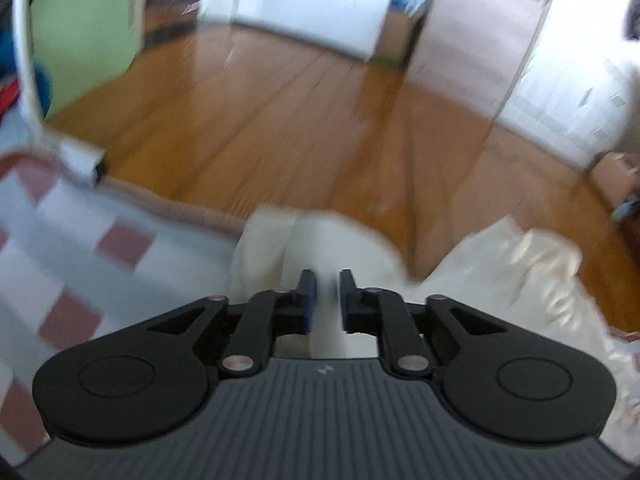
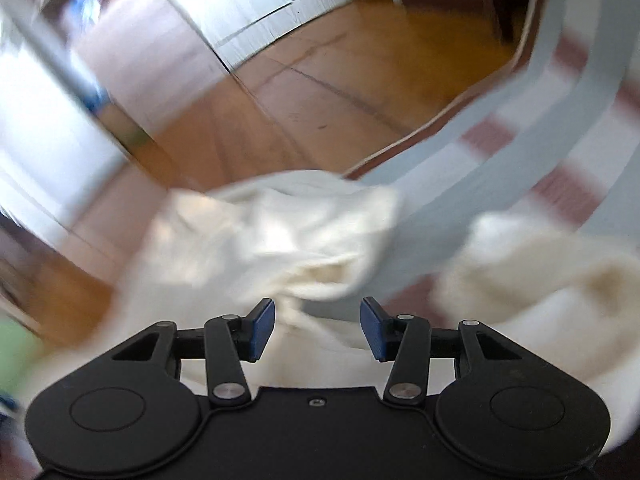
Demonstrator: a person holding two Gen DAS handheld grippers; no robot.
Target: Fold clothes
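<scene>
Both claws, left claw (image 1: 328,296) and right claw (image 2: 317,328), hung released above the rumpled cream garment (image 2: 280,236); folding looked unfinished.

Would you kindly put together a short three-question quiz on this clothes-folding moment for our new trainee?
1. True or false: the left gripper is clamped on the white garment.
2. Which surface does the garment lie on? A) a bare metal bench B) a checked blue, white and dull red cover C) a black tray
3. Fill in: beyond the edge of the cover lies a ____ floor.

Key
1. False: a gap shows between its blue pads, with no cloth pinched there.
2. B. In the right wrist view the right gripper also stands open over the garment.
3. Wooden.
</scene>
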